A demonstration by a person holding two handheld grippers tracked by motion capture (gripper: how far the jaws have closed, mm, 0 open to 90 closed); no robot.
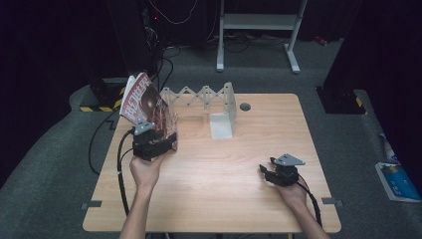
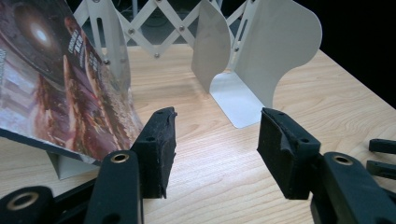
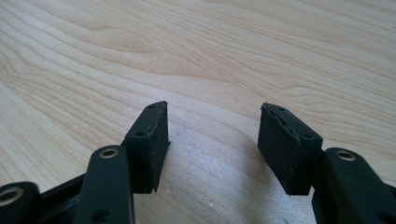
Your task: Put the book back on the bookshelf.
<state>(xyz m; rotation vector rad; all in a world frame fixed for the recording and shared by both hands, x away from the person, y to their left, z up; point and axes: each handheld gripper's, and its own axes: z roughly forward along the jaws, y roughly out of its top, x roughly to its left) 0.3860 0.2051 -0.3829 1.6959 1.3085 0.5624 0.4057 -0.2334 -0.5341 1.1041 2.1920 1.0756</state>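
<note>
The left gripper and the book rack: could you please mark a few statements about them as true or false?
1. The left gripper has open jaws with nothing between them. True.
2. The book lies flat on the table. False: it stands tilted in the rack.
3. The right gripper holds a second book. False: its jaws are open over bare wood.
4. The rack's white dividers join by a scissor lattice. True.

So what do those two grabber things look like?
Both grippers, left and right, are black and blocky, each with a grey three-cornered plate on top and a black cable trailing back. Each has two chunky black jaws with brass-coloured rivets. The person's forearms are bare, no sleeves.
</note>
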